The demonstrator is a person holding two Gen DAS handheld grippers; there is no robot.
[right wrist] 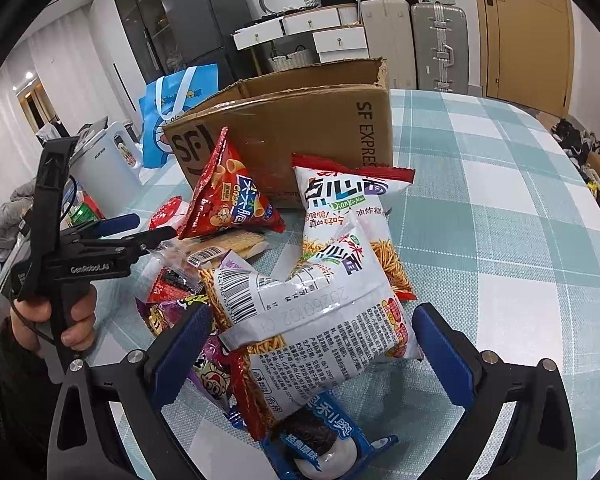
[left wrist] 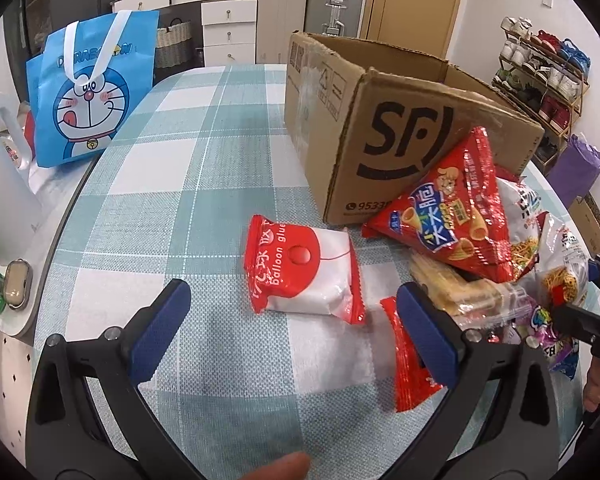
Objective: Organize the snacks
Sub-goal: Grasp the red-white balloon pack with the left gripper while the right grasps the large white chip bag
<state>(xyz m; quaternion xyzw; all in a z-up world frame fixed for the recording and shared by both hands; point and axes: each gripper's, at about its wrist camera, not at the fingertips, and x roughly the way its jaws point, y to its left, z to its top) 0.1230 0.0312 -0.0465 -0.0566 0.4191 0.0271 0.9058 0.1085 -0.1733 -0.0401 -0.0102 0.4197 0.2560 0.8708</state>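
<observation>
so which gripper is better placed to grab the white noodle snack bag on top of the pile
Right. The right gripper is open with the white noodle bag lying between its fingers. The left gripper is open too, but it faces the red and white packet, at the side of the pile.

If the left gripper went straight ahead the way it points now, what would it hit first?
Most likely the red-and-white balloon glue packet, lying on the checked tablecloth just ahead of the open left gripper. Beyond it stands the cardboard box. Depth is hard to judge through the fisheye.
</observation>
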